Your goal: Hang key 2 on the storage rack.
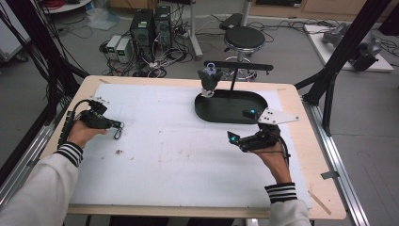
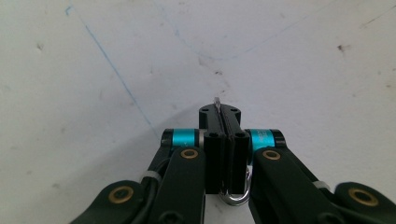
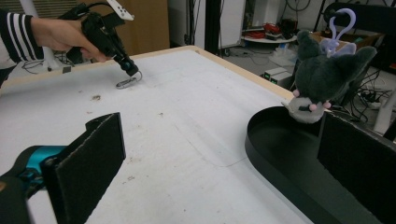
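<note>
Claw on the left (image 1: 114, 126) is clamped tight on a small metal carabiner clip (image 1: 118, 132), which lies on the white mat (image 1: 160, 155) at the left side of the worktop (image 1: 301, 141). From the left claw's own view the two black jaws meet with the clip (image 2: 235, 198) pinched between them: its silver loop curls out below the pads and a thin sliver of wire pokes up past the tips. From the right claw's view the same clip (image 3: 127, 82) rests flat on the mat just under the left claw (image 3: 128, 69), with the person's left hand (image 3: 63, 35) wrapped round the handle and a striped cuff behind it.

Right claw (image 1: 241, 128) stands wide open with nothing between its jaws. It hovers over the mat at the right side, just beside the near edge of a black oval tray (image 1: 214, 113). Its own view shows its two broad black pads (image 3: 95, 154) well apart at the picture's sides.

At the tray's far rim a dark grey plush toy (image 1: 209, 80) hangs from a pale purple hook (image 3: 341, 23) on a black stand (image 1: 235, 68). Its pale underside touches or nearly touches the rim; which one I cannot tell.
</note>
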